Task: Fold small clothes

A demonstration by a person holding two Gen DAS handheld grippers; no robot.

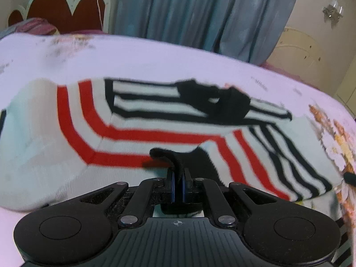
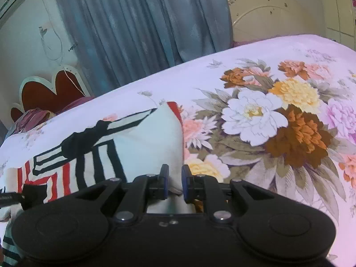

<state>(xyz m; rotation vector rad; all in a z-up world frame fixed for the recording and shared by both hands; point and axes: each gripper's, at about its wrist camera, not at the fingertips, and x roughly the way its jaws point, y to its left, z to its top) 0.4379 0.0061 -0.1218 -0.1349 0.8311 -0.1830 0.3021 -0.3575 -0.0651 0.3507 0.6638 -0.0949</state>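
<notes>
A small white knit garment (image 1: 133, 120) with red and black stripes lies spread on the bed. My left gripper (image 1: 178, 175) is shut on its black edge trim (image 1: 175, 158) at the near side. The same garment shows in the right wrist view (image 2: 142, 142), lying to the left of the flower print. My right gripper (image 2: 174, 178) sits at the garment's white near edge, with white fabric between its narrowly parted fingers. The tip of the left gripper (image 2: 13, 197) shows at the left edge of that view.
The bed has a pale pink sheet (image 1: 155, 57) with a large flower print (image 2: 278, 120). Blue curtains (image 1: 200, 11) hang behind the bed. A red and white headboard (image 1: 60, 6) stands at the far left, with crumpled bedding below it.
</notes>
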